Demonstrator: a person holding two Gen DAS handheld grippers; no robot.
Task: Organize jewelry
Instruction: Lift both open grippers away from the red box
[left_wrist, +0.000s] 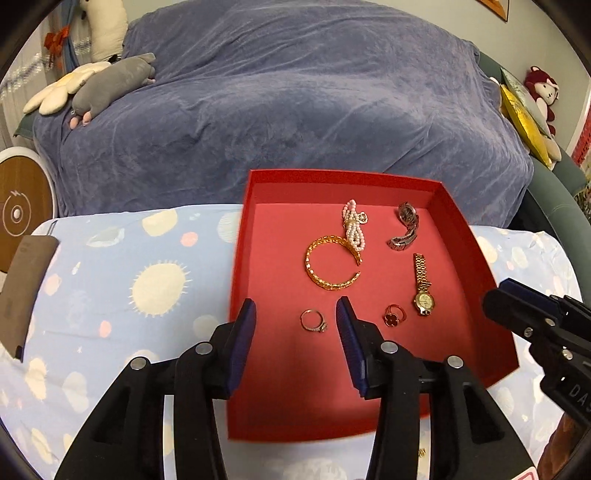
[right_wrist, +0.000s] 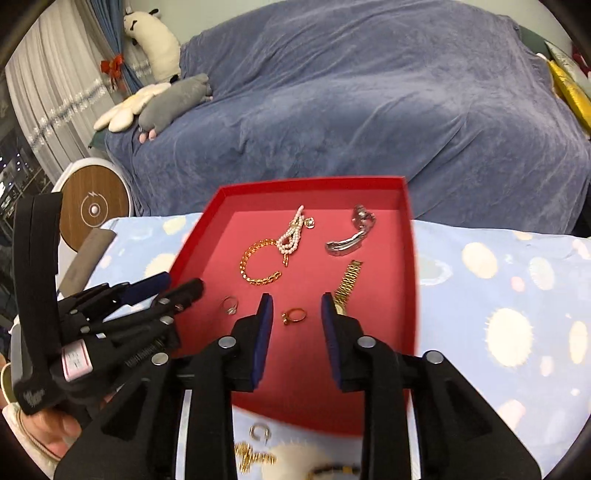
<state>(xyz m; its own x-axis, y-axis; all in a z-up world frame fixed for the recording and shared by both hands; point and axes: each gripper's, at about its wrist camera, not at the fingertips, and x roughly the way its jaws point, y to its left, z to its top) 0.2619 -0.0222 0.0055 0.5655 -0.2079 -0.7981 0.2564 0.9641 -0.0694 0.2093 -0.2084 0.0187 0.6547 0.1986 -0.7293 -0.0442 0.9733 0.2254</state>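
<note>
A red tray (left_wrist: 332, 175) (right_wrist: 314, 182) on a blue patterned cloth holds a gold bangle (left_wrist: 328, 264), a pearl bracelet (left_wrist: 352, 227), a silver watch (left_wrist: 404, 229), a gold watch (left_wrist: 422, 288) and two rings. My left gripper (left_wrist: 295, 306) is open over the tray's near left. The stone-set ring (left_wrist: 313, 321) (right_wrist: 229, 305) lies between its fingers, untouched. My right gripper (right_wrist: 296, 301) is open too, and the gold ring with a dark red clover (right_wrist: 294, 315) (left_wrist: 394, 315) lies loose between its fingers. Its right finger hides the gold watch's face.
More jewelry lies on the cloth in front of the tray: a silver ring (right_wrist: 259, 432) and a gold chain (right_wrist: 255, 458). A grey case (left_wrist: 22, 295) sits at the cloth's left edge. Behind are a blue-covered sofa (left_wrist: 295, 92) and a round wooden-topped stool (left_wrist: 18, 210).
</note>
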